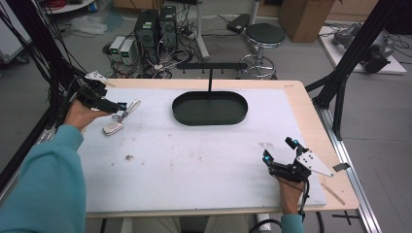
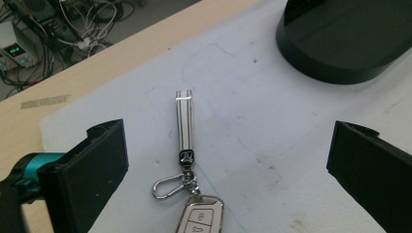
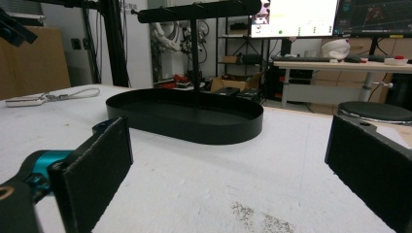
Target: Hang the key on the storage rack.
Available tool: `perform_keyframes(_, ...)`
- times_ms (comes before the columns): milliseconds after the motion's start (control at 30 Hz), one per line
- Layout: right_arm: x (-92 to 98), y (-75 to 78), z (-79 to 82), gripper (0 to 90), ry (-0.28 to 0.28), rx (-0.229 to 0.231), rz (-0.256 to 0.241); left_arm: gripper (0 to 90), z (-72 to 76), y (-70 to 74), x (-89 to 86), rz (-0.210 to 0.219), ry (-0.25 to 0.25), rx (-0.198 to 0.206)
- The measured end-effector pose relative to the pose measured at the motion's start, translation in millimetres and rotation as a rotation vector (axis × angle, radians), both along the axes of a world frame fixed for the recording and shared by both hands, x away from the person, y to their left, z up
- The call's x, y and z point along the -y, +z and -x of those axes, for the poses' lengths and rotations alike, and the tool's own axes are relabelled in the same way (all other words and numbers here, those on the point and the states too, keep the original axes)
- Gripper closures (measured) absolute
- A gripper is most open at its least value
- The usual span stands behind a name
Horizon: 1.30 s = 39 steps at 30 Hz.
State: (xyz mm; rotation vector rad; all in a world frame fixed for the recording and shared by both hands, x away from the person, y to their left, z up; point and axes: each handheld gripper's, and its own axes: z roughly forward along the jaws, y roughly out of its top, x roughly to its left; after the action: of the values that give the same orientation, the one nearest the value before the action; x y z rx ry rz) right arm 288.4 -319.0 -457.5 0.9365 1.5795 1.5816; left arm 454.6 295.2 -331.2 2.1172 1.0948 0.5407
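Note:
A silver car key fob (image 1: 112, 127) lies on the white mat at the far left, joined by a carabiner (image 2: 167, 187) to a striped silver strap (image 2: 184, 121). My left gripper (image 1: 119, 106) hovers just over the strap end, open; in the left gripper view the keychain lies between its wide-apart jaws, untouched. A black oval tray (image 1: 210, 108) with a T-shaped hanger post (image 1: 210, 80) stands at the back middle. My right gripper (image 1: 278, 148) rests open and holding nothing near the front right of the mat, pointing toward the tray (image 3: 194, 119).
The white mat (image 1: 194, 160) covers most of the wooden table (image 1: 301, 97). Black frame struts (image 1: 340, 82) rise at the right edge and cables hang at the left. A stool (image 1: 265, 36) and electronics sit on the floor behind the table.

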Motion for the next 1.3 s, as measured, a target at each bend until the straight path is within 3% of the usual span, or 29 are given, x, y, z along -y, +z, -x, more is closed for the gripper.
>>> perform_keyframes(267, 0.1, 0.0, 0.0, 2.7, 0.001, 0.0, -0.001, 1.8, -26.7, -8.9, 3.1, -0.03, 0.014, -0.087)
perform_keyframes(533, 0.1, 0.0, 0.3, 2.7, 0.002, -0.007, -0.002, 1.7, -46.6, -18.3, 8.2, -0.035, 0.016, -0.144)
perform_keyframes(567, 0.0, 0.0, 0.3, 2.7, 0.001, -0.006, -0.002, 1.8, -51.0, -22.6, 7.8, -0.044, 0.024, -0.169)
perform_keyframes(1133, 0.0, 0.0, 0.4, 2.7, -0.001, -0.007, -0.003, 2.0, -68.6, -56.7, 5.4, -0.076, 0.072, -0.32)
perform_keyframes(1300, 0.2, 0.0, 0.4, 2.7, 0.001, -0.007, -0.003, 10.9, -71.7, -62.2, 7.1, -0.093, 0.114, -0.338)
